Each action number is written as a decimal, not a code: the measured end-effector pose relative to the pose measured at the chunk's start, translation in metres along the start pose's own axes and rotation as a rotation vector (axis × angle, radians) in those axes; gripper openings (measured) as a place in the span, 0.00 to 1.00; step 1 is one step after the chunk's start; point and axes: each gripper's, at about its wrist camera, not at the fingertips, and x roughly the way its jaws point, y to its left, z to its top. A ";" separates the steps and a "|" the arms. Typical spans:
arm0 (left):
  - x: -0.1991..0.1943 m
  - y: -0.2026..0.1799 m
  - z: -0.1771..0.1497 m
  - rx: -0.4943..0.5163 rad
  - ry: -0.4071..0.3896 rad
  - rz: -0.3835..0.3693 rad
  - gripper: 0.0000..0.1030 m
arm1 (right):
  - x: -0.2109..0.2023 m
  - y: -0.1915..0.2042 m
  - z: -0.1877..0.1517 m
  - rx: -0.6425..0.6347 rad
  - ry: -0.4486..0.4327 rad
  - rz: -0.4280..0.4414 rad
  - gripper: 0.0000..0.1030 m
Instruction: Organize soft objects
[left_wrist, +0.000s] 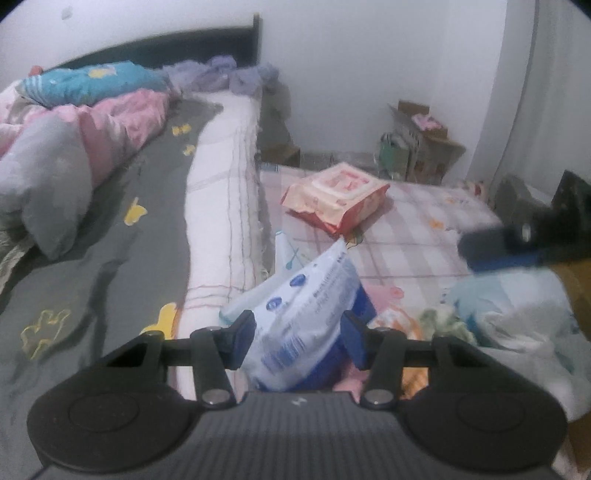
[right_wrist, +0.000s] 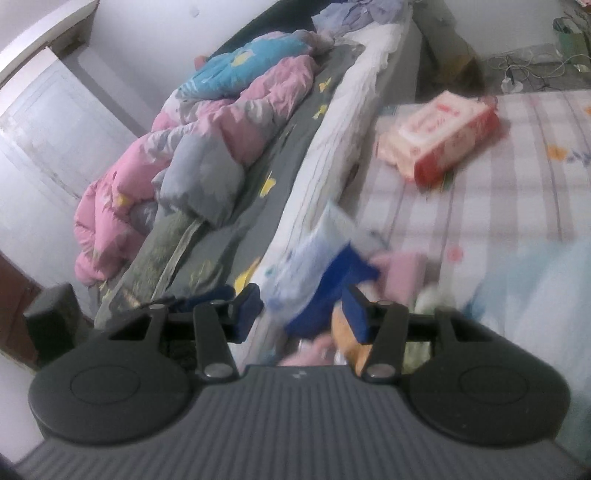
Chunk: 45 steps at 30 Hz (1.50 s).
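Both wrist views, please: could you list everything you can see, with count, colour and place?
blue pack: one, white and blue, between the left gripper's fingers
red pack: one, red and pale, on the plaid sheet
plaid sheet: one, pink and white, low surface beside the bed
bed: one, grey sheet with yellow shapes, left
duvet: one, pink and grey, bunched on the bed
blue pillow: one, at the bed's head
cardboard box: one, brown, far corner
soft pile: several pale items, near right
left gripper: one, black, blue pads
right gripper: one, black, blue pads, open
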 end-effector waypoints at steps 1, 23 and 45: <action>0.008 0.001 0.003 0.000 0.012 0.006 0.52 | 0.007 -0.002 0.011 0.004 0.007 -0.006 0.47; 0.025 0.001 -0.003 -0.020 0.088 -0.162 0.51 | 0.211 -0.033 0.114 0.020 0.311 -0.111 0.73; 0.014 0.014 -0.007 -0.109 0.087 -0.059 0.52 | 0.168 -0.009 0.135 -0.090 0.070 -0.078 0.12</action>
